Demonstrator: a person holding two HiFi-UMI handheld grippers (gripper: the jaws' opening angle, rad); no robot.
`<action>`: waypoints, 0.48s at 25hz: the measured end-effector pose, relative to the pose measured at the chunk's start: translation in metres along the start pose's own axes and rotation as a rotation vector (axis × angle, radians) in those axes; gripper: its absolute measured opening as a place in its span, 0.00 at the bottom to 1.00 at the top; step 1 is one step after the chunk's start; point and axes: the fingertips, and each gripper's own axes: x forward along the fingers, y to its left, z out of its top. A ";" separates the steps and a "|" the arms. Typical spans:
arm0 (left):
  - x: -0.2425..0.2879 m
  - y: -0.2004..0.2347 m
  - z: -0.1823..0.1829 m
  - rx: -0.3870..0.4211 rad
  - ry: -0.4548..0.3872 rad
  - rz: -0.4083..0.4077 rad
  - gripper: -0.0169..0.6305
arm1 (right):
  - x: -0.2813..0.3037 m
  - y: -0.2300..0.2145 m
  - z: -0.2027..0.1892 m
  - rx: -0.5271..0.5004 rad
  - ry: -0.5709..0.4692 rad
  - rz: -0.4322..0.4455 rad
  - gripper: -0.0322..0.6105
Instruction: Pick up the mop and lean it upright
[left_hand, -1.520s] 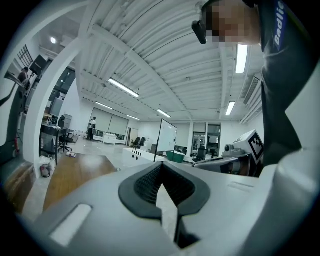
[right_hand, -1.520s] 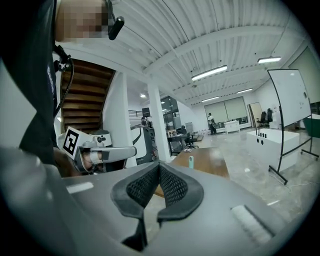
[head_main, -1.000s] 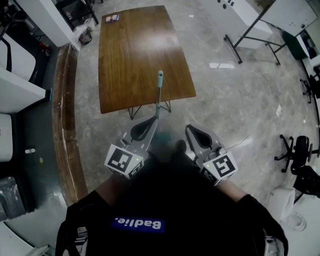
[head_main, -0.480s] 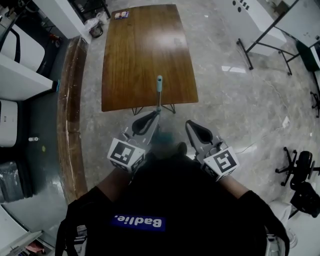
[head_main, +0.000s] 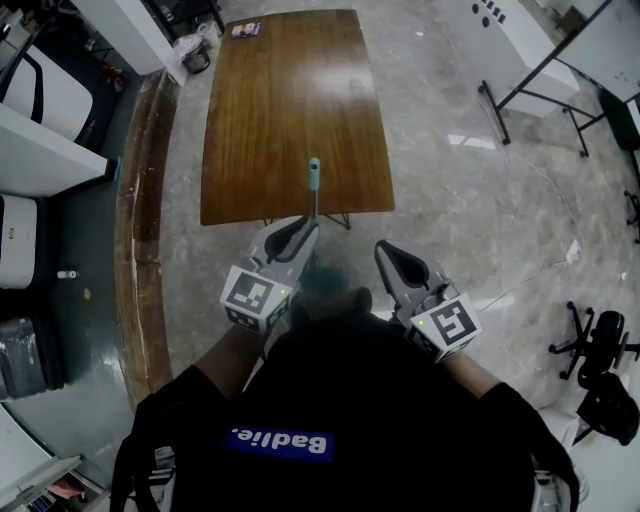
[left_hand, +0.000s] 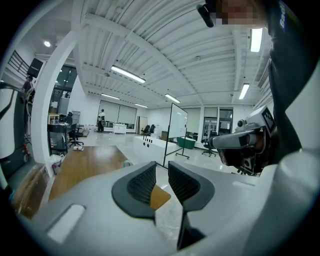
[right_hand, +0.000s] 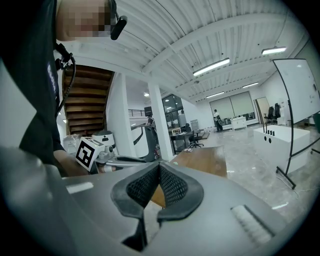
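The mop stands upright, its thin handle (head_main: 314, 203) with a teal grip (head_main: 313, 172) leaning on the near edge of the wooden table (head_main: 285, 110). A teal blur by my feet is its head (head_main: 322, 281). My left gripper (head_main: 303, 233) sits just left of the handle. Its jaws are opening, and in the left gripper view nothing is between them (left_hand: 162, 169); the teal grip (left_hand: 126, 163) shows just left of them. My right gripper (head_main: 391, 253) is off to the right, shut and empty (right_hand: 159, 168).
White cabinets (head_main: 40, 150) and a raised wooden kerb (head_main: 135, 230) run along the left. A whiteboard stand (head_main: 540, 75) is at the back right and office chairs (head_main: 600, 340) at the far right. Polished stone floor (head_main: 480, 220) surrounds the table.
The left gripper's jaws have parted beside the handle. The mop handle stays upright against the table edge. The right gripper has hardly moved.
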 end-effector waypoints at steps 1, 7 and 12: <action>0.002 0.001 -0.003 0.001 0.011 -0.001 0.18 | -0.001 -0.001 -0.001 0.000 0.003 -0.001 0.06; 0.015 0.004 -0.021 -0.021 0.081 -0.023 0.23 | -0.005 -0.007 -0.006 0.008 0.021 -0.025 0.06; 0.029 0.011 -0.039 -0.019 0.123 -0.028 0.28 | -0.013 -0.010 -0.008 0.006 0.029 -0.053 0.06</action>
